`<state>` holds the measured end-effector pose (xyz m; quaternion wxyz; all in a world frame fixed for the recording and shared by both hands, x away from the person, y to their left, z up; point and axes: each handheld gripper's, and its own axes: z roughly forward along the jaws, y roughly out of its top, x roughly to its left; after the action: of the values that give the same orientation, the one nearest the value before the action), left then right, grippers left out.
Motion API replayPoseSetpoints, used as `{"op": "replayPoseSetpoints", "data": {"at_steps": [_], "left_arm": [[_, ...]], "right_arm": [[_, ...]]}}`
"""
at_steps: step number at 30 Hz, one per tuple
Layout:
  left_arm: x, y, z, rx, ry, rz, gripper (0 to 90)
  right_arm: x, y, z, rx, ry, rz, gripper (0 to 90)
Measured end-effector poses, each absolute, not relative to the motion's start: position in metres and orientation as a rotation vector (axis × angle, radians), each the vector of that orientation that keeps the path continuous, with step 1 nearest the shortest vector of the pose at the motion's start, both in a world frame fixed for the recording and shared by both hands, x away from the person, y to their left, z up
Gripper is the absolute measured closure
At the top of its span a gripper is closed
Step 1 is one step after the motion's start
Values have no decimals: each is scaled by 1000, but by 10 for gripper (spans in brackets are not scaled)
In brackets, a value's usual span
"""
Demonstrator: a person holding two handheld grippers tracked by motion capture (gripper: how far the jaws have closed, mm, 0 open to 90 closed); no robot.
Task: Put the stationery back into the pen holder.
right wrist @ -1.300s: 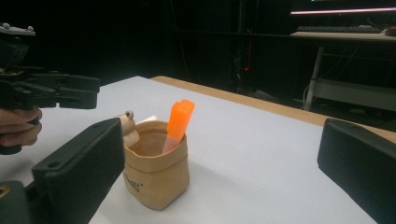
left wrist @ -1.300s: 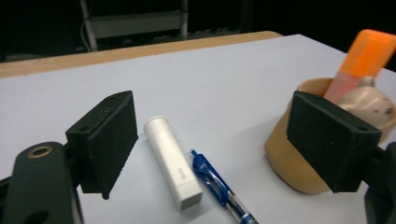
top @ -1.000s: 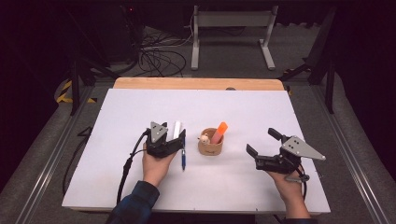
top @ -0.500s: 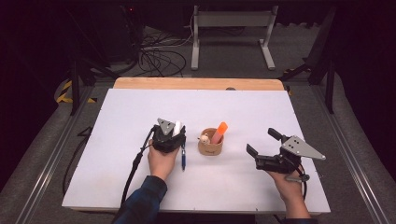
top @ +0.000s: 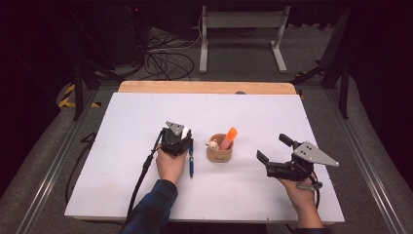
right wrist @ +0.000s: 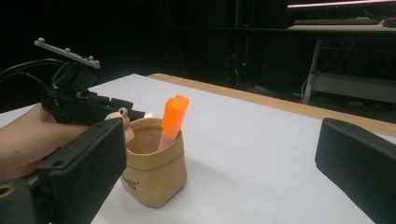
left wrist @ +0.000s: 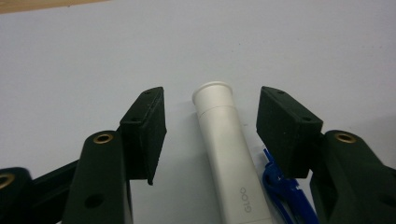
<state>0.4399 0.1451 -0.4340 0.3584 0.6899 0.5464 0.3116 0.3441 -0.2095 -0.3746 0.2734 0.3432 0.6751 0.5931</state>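
Left gripper view looks down on a white glue stick (left wrist: 229, 154) lying on the white table (left wrist: 93, 56), its capped end pointing away; its near end is cut off at the bottom edge. The left gripper (left wrist: 210, 121) has its jaws on either side of the stick with gaps on both sides, and they have just been closing. A blue pen (left wrist: 282, 193) lies just beside the glue stick, partly hidden by one jaw. In the high view the left gripper (top: 176, 136) covers most of the glue stick, which sits left of the tan paper cup (top: 219, 152). The right gripper (top: 273, 148), right of the cup, gapes wide and holds nothing. An orange marker (right wrist: 172, 121) stands in the cup.
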Motion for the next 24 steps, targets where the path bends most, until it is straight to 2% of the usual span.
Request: {"op": "replayPoseSetpoints", "data": {"at_steps": [24], "left_arm": [[454,138,-437,1915,1488,762,513]], "right_arm": [[345,-209,-375,928,1824,1592,30]]}}
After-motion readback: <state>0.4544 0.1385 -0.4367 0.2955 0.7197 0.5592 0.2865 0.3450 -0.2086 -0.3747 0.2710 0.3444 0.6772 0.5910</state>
